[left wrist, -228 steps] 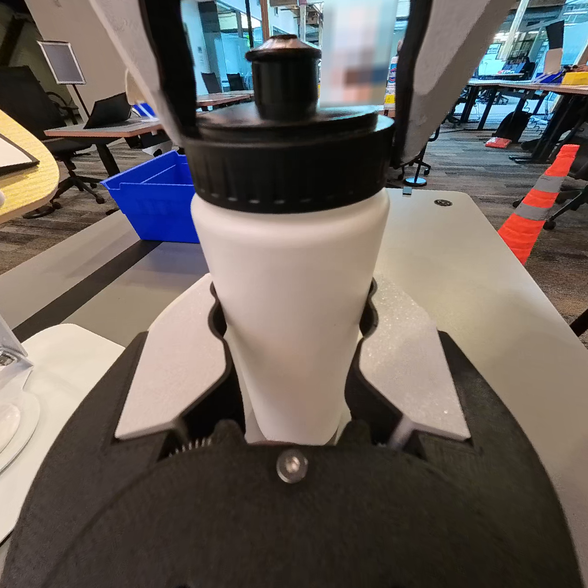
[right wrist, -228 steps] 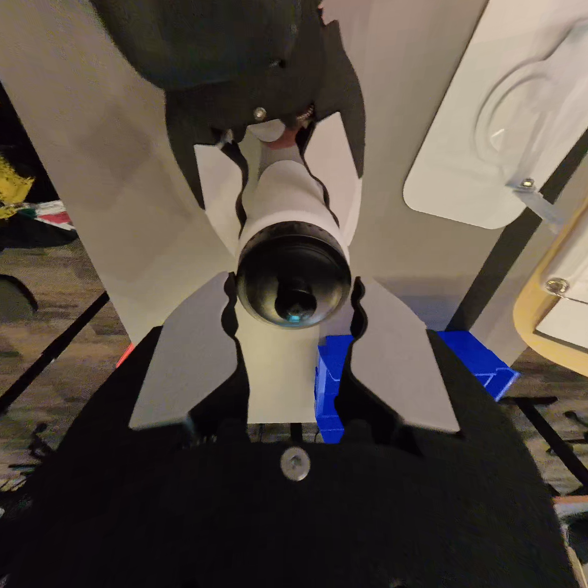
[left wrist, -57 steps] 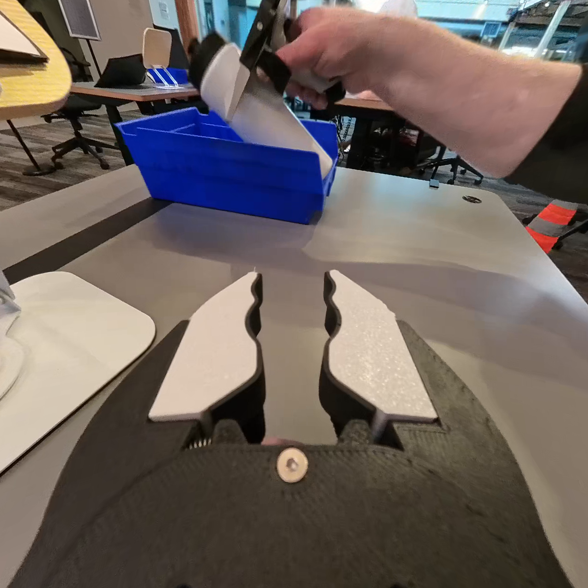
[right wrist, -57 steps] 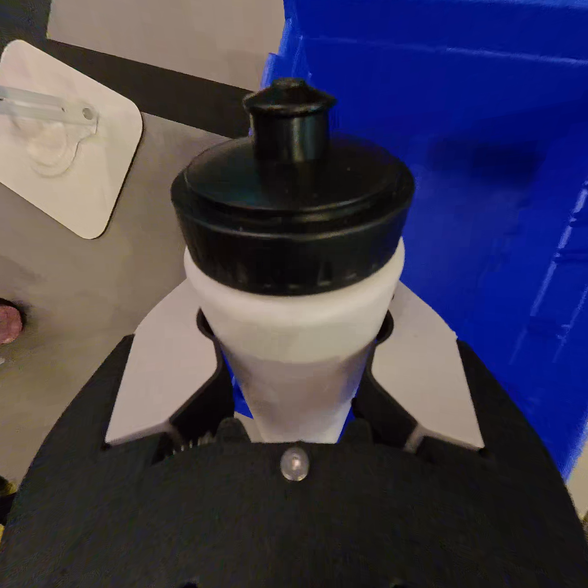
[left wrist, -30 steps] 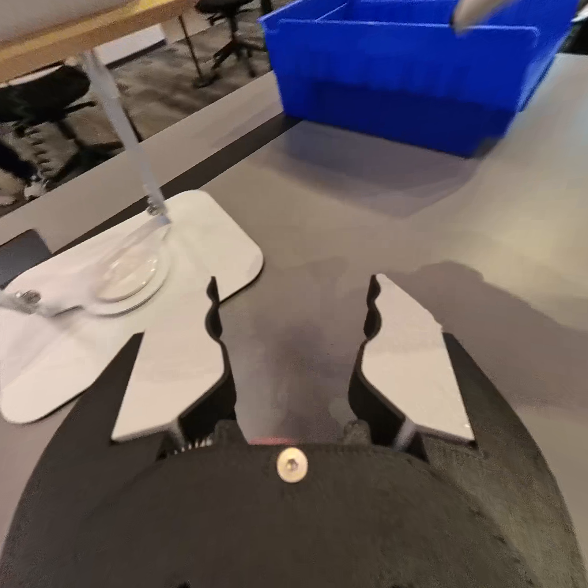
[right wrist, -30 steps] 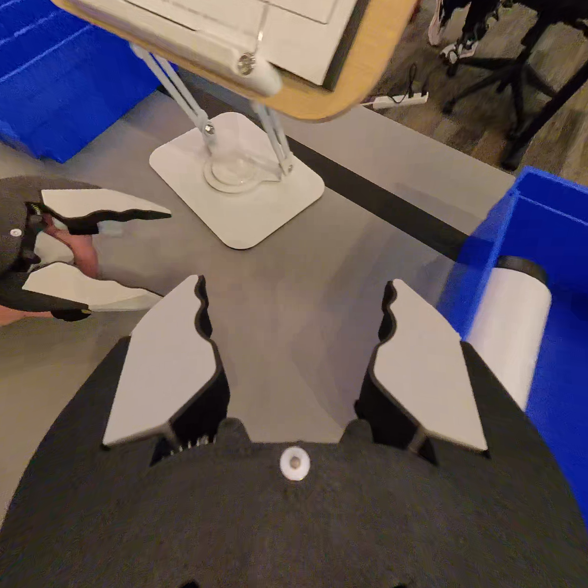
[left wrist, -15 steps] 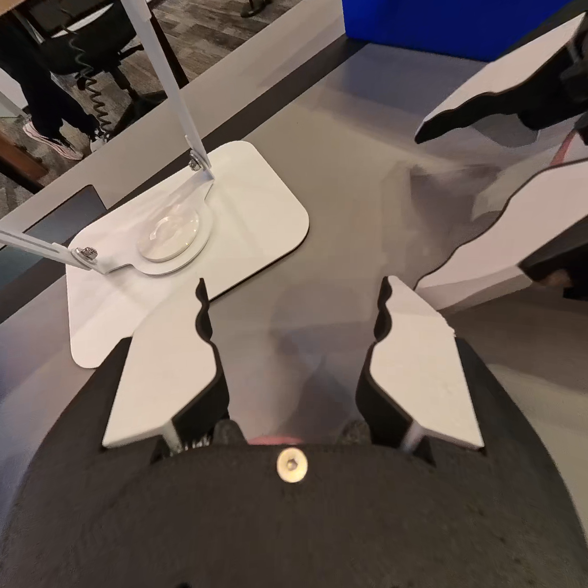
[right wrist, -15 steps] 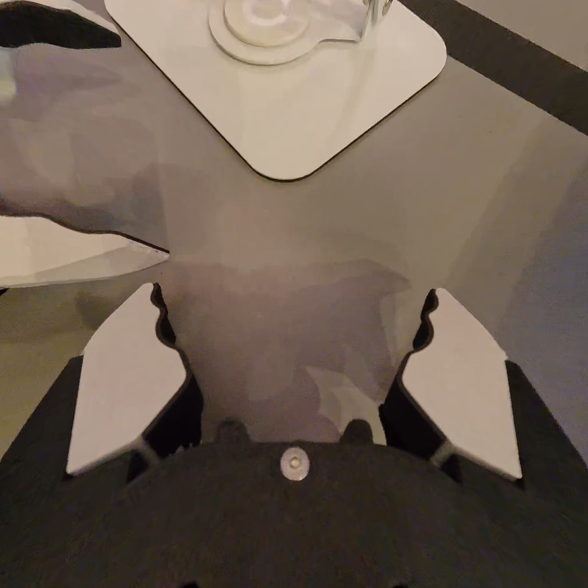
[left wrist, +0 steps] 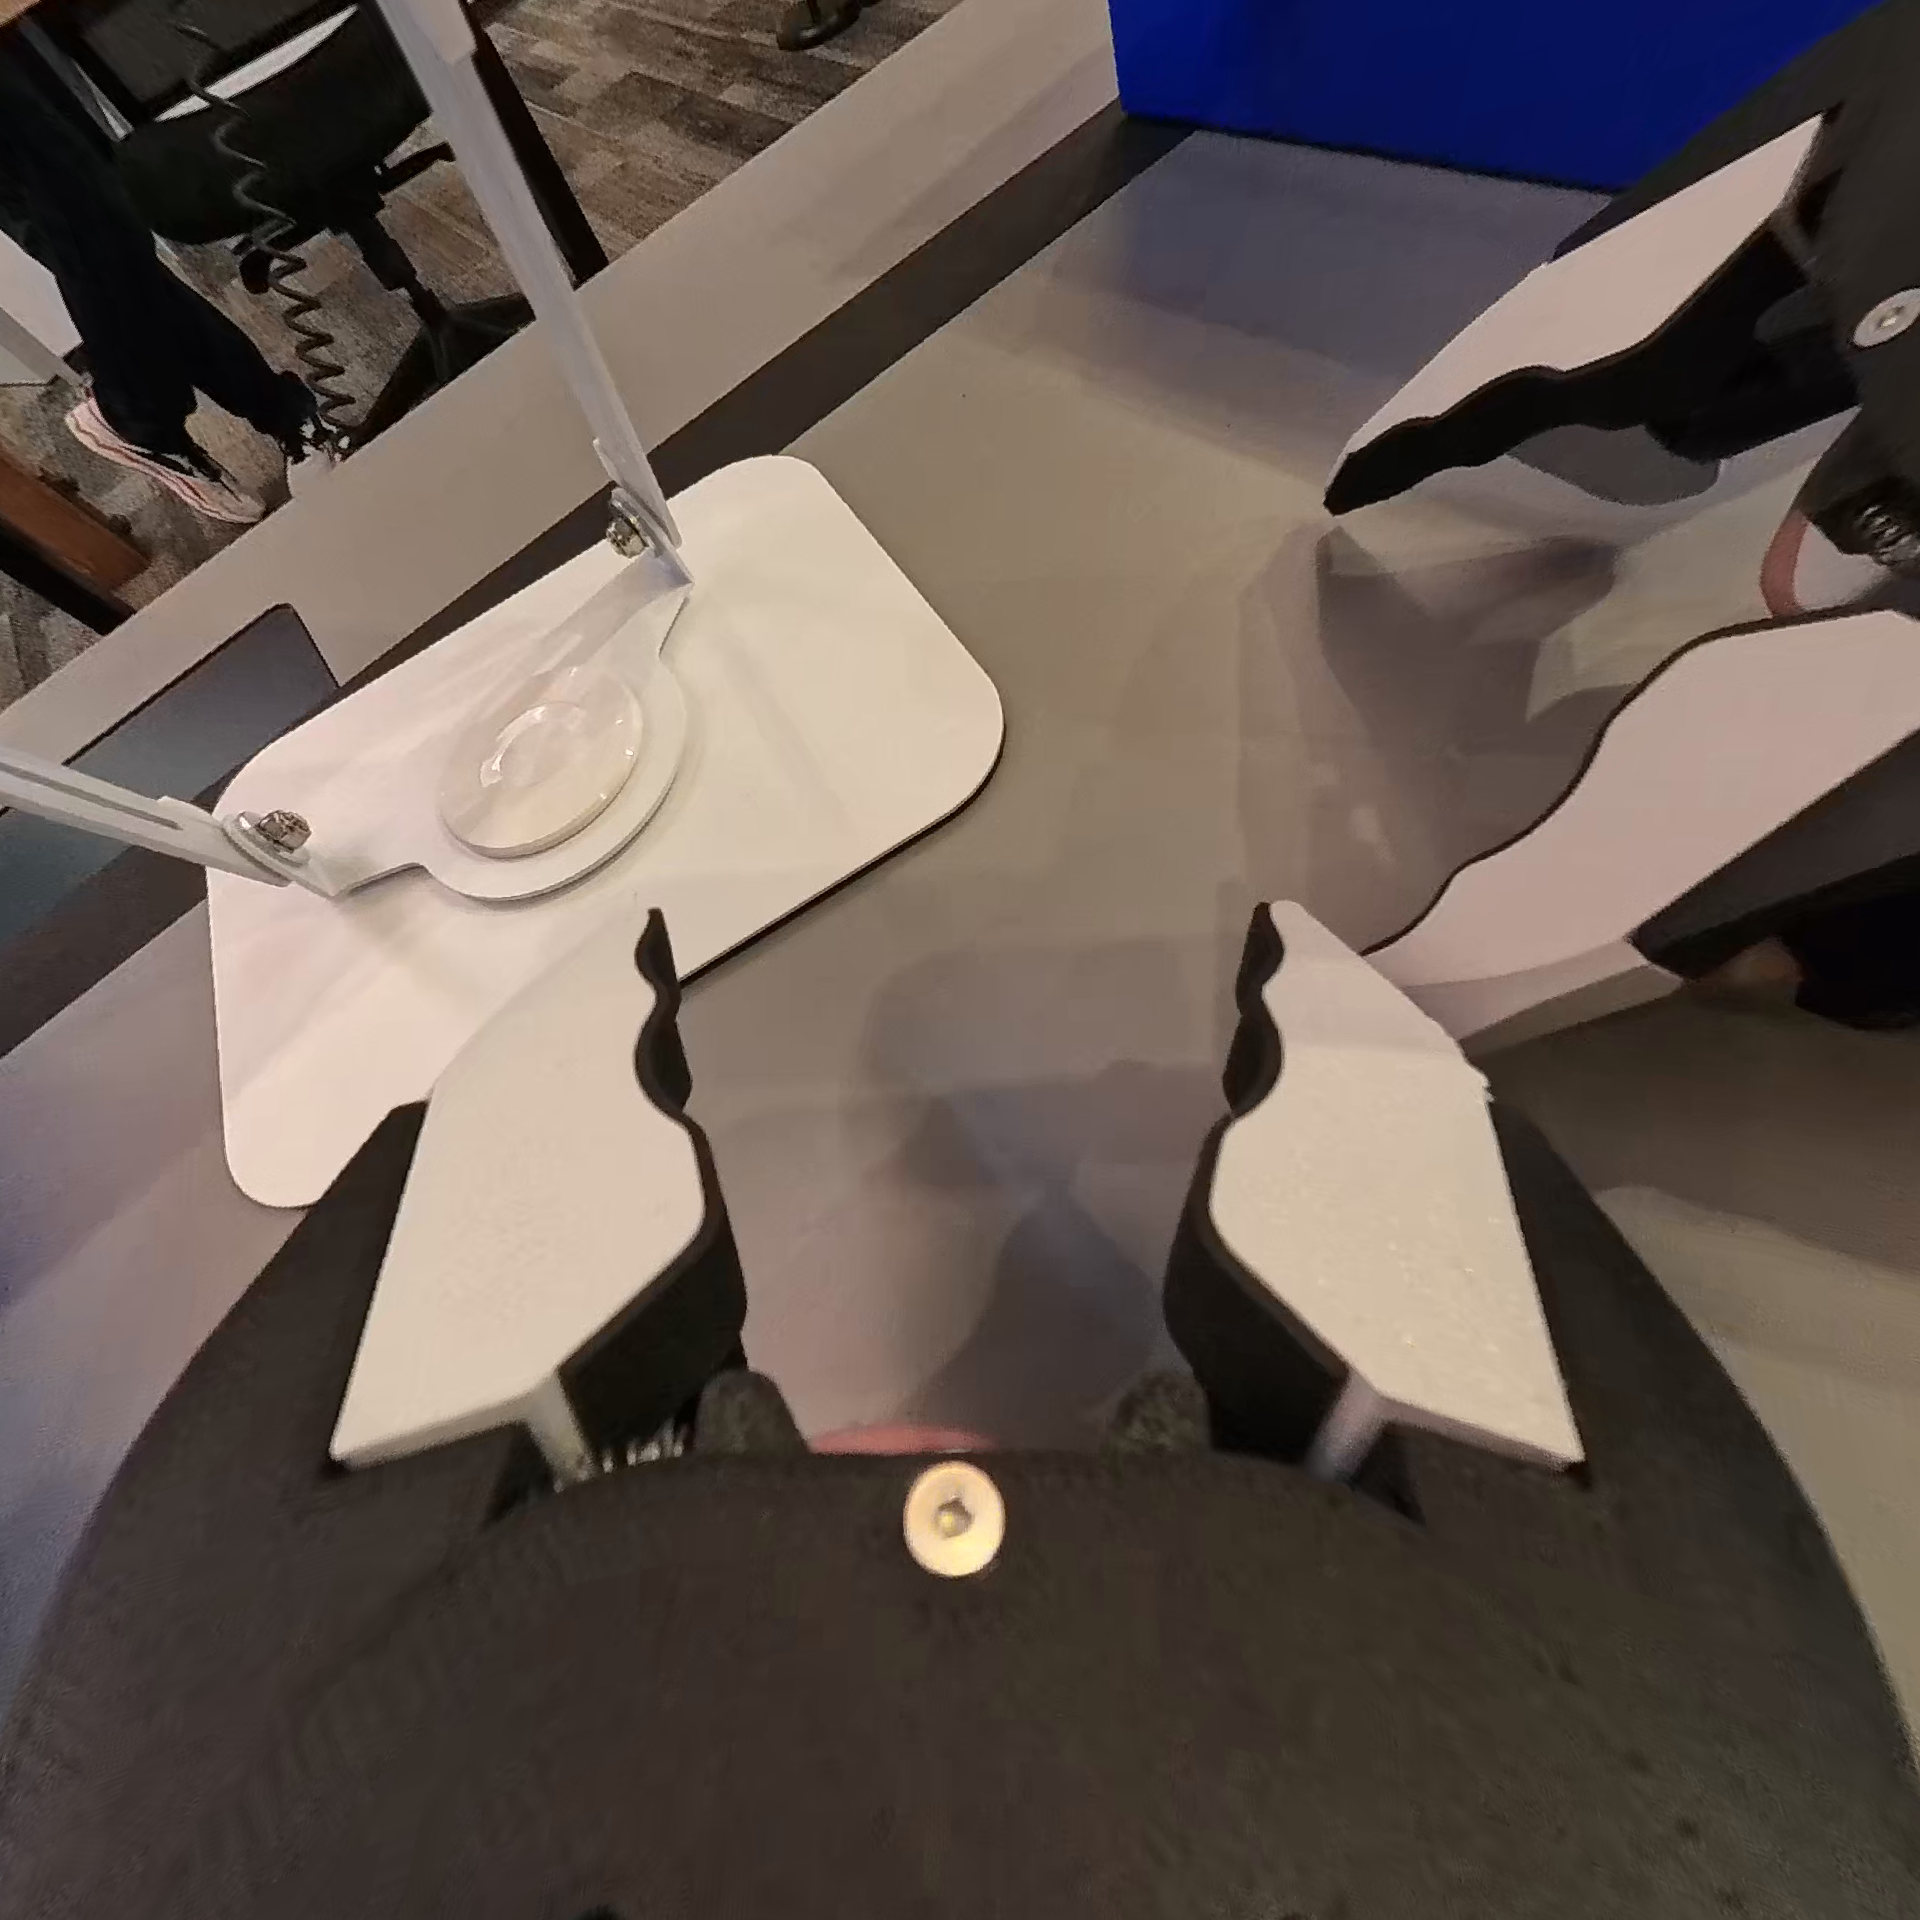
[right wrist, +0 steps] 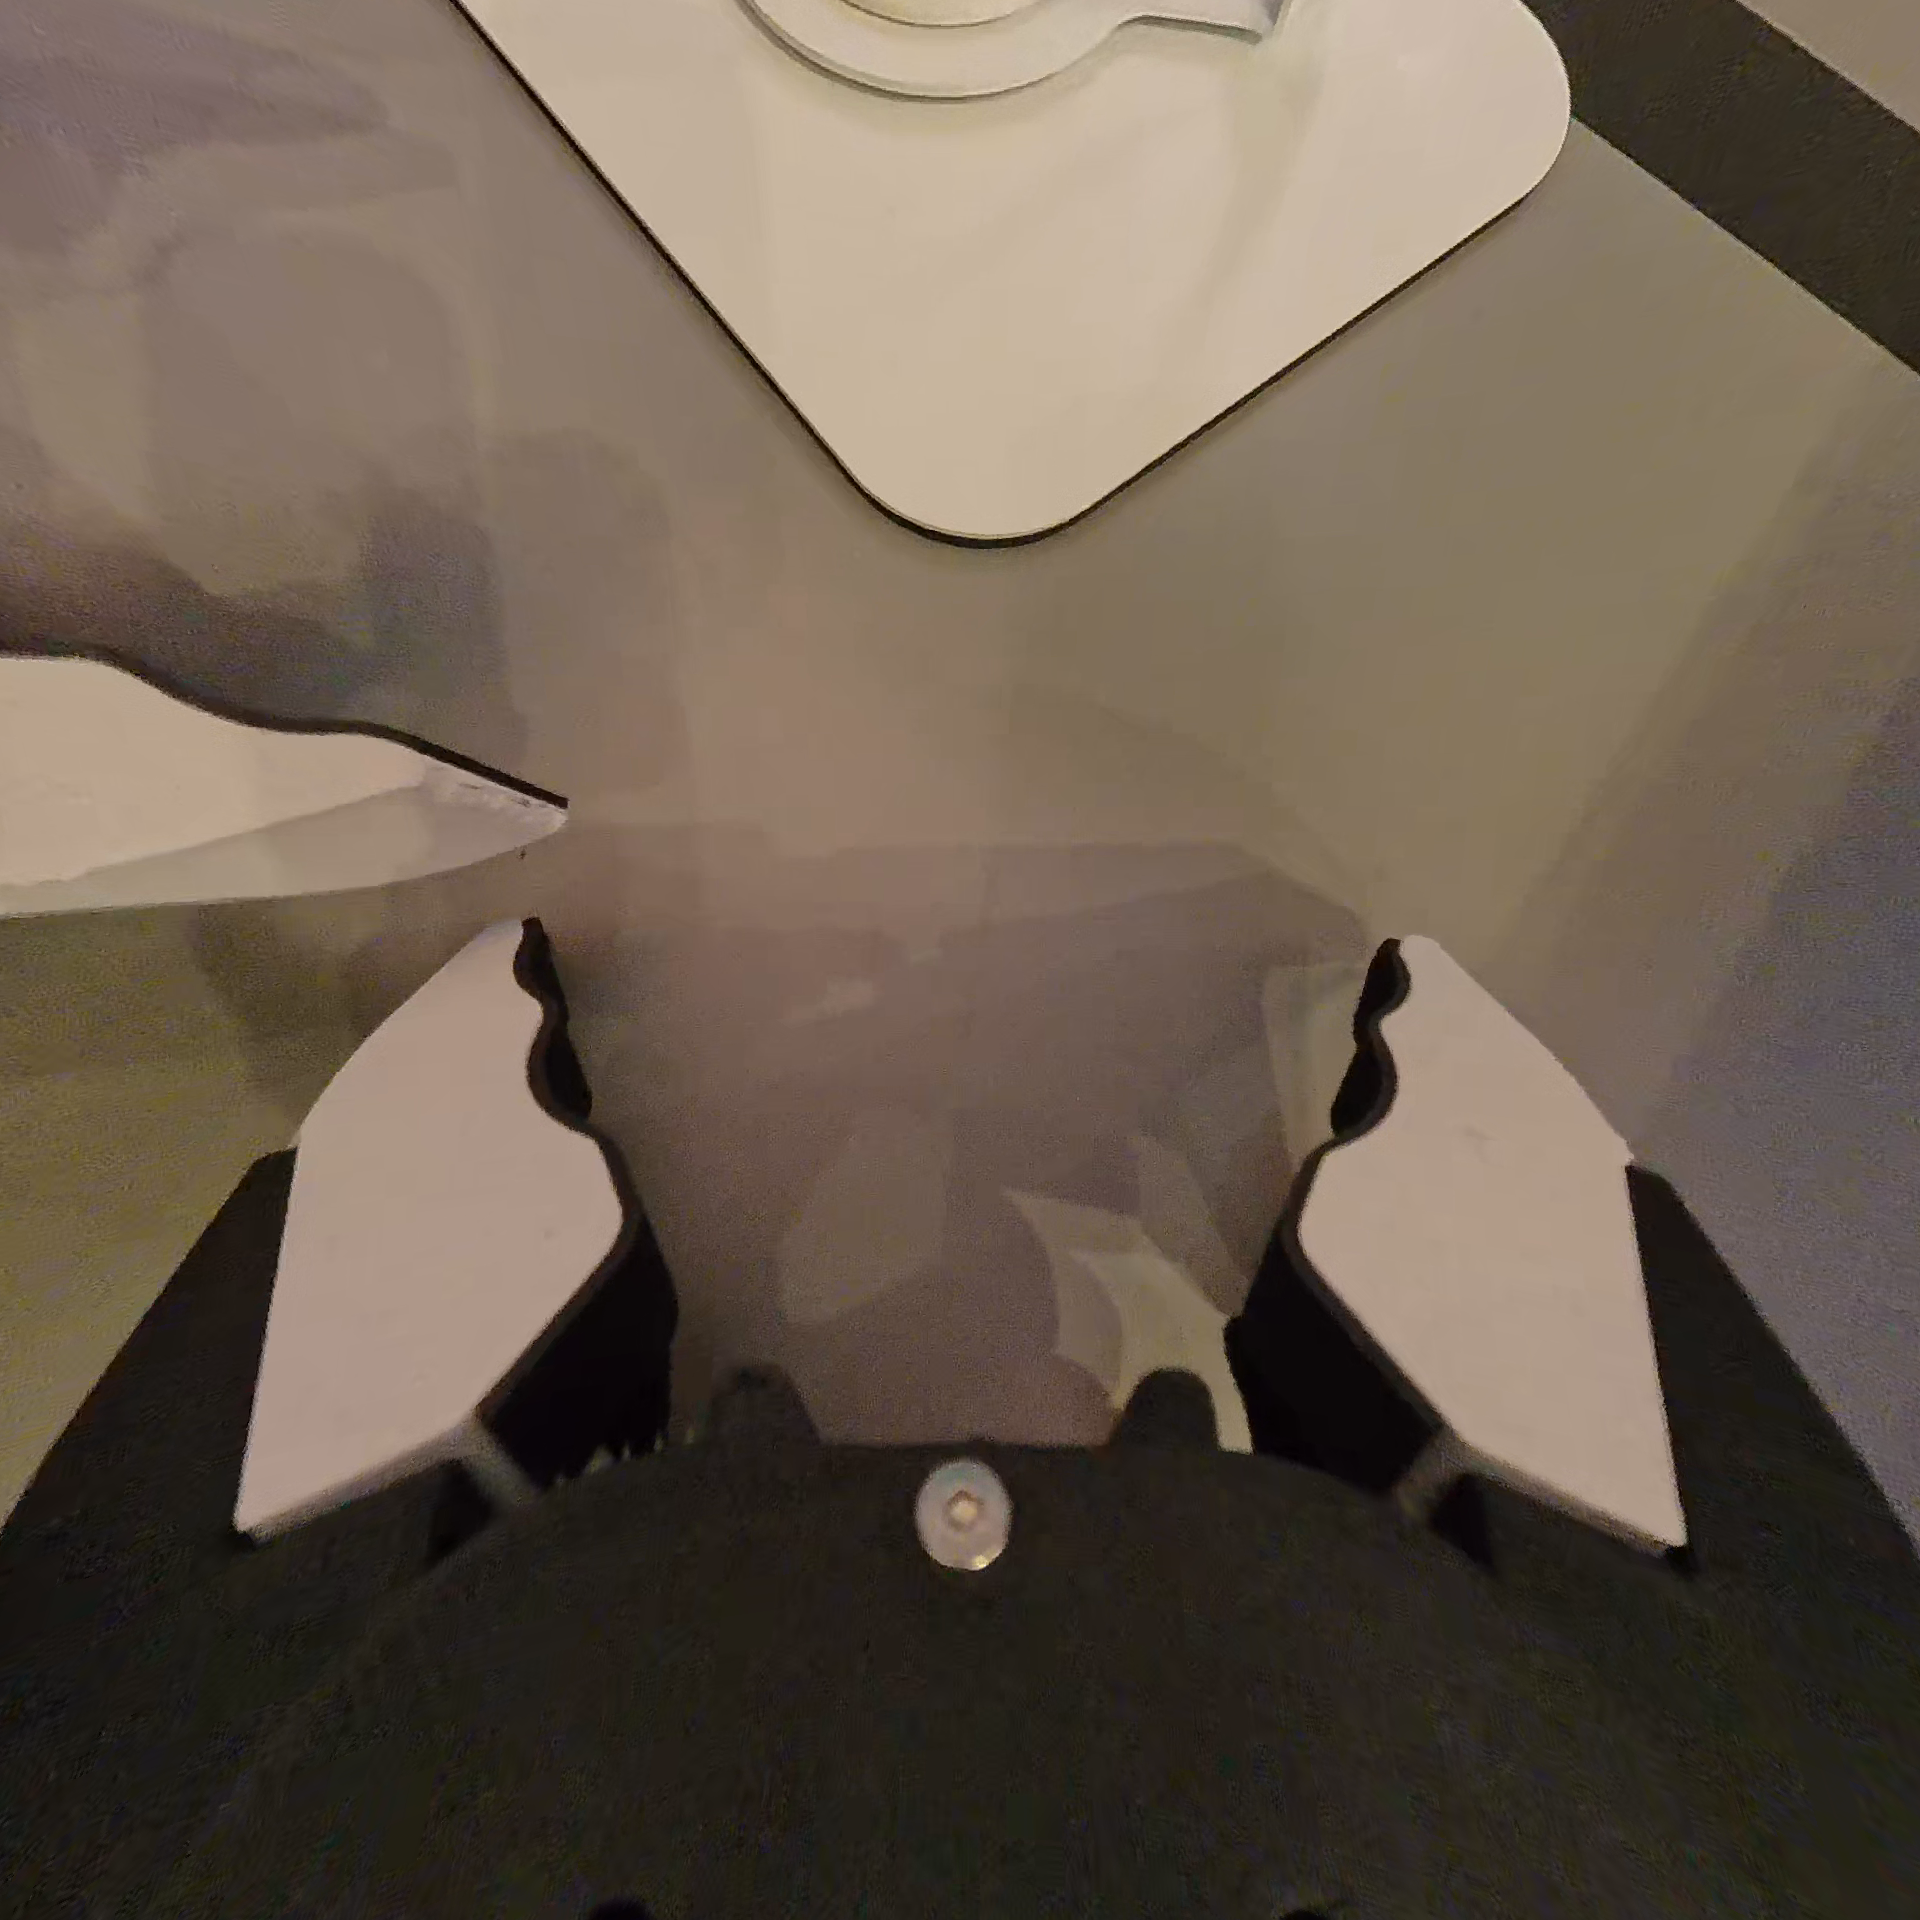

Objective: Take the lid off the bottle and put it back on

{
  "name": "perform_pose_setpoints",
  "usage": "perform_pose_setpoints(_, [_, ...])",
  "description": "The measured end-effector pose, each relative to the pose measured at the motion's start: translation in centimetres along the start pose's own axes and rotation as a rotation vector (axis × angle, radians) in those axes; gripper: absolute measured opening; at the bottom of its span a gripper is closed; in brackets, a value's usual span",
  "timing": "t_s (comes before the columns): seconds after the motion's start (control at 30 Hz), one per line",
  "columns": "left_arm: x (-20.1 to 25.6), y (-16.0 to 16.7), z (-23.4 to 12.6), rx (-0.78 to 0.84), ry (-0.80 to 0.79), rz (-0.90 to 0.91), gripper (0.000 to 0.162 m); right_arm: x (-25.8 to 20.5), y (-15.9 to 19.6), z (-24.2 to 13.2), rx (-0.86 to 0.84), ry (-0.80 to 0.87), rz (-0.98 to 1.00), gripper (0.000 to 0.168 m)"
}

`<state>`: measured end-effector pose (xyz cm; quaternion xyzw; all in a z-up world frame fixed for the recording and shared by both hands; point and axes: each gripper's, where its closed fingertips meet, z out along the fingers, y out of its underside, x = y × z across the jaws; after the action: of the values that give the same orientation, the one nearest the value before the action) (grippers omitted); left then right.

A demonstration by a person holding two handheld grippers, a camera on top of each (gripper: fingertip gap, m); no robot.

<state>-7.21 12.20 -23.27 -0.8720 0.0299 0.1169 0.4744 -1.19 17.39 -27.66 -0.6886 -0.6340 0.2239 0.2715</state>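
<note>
The bottle and its lid are not in either view now. My left gripper [left wrist: 954,925] is open and empty, held low over the grey table [left wrist: 1101,582]. My right gripper [right wrist: 961,951] is open and empty too, pointing down at the table [right wrist: 1455,644]. The right gripper also shows at the right edge of the left wrist view [left wrist: 1361,717], close beside my left one. A fingertip [right wrist: 312,810] of the left gripper enters the right wrist view from the left edge.
A white stand base [left wrist: 790,707] with a clear disc and thin metal legs sits on the table to the left; it also shows in the right wrist view [right wrist: 1091,239]. A blue bin [left wrist: 1434,83] stands at the back. A dark strip [left wrist: 831,343] crosses the table.
The bottle, held by my right gripper 1.9 s ago, lay in the blue bin 1.0 s ago. Both grippers came away empty and have moved down close together over the table.
</note>
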Motion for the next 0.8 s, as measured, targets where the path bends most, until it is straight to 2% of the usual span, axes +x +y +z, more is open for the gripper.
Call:
perform_pose_setpoints(0.13, [-0.2,0.2,-0.4,0.008,0.041,-0.035,0.097,0.0,-1.2,-1.1,0.080,0.009,-0.037,0.142])
perform_pose_setpoints(0.2, [-1.4,0.3,-1.3,0.031,0.034,-0.069,0.096,0.1,-2.5,-3.0,0.151,0.036,-0.088,0.136])
perform_pose_setpoints(0.37, [-8.8,-1.0,-8.8,0.180,-0.197,-0.089,0.093,1.4,-5.4,-12.4,0.353,0.156,-0.130,0.121])
perform_pose_setpoints(0.43, [-13.4,0.3,-12.5,0.181,-0.324,-0.116,0.099,3.2,-5.1,-17.2,0.438,0.237,-0.132,0.098])
perform_pose_setpoints(0.47, [-15.9,1.4,-14.5,0.172,-0.384,-0.154,0.103,4.6,-4.6,-19.7,0.494,0.292,-0.123,0.079])
perform_pose_setpoints(0.5, [-18.5,2.5,-16.6,0.174,-0.444,-0.196,0.104,6.6,-3.8,-22.2,0.553,0.364,-0.098,0.070])
perform_pose_setpoints(0.53, [-21.1,3.8,-18.8,0.178,-0.508,-0.240,0.104,9.0,-2.6,-24.5,0.594,0.443,-0.054,0.069])
perform_pose_setpoints(0.67, [-31.0,9.6,-26.4,0.138,-0.788,-0.373,0.107,19.9,4.3,-30.2,0.573,0.645,0.198,0.092])
perform_pose_setpoints(0.73, [-34.5,12.7,-28.1,0.111,-0.841,-0.465,0.109,24.3,7.6,-30.3,0.533,0.651,0.314,0.093])
perform_pose_setpoints(0.8, [-36.7,15.2,-28.4,0.074,-0.842,-0.531,0.109,27.0,10.0,-28.5,0.474,0.565,0.439,0.095])
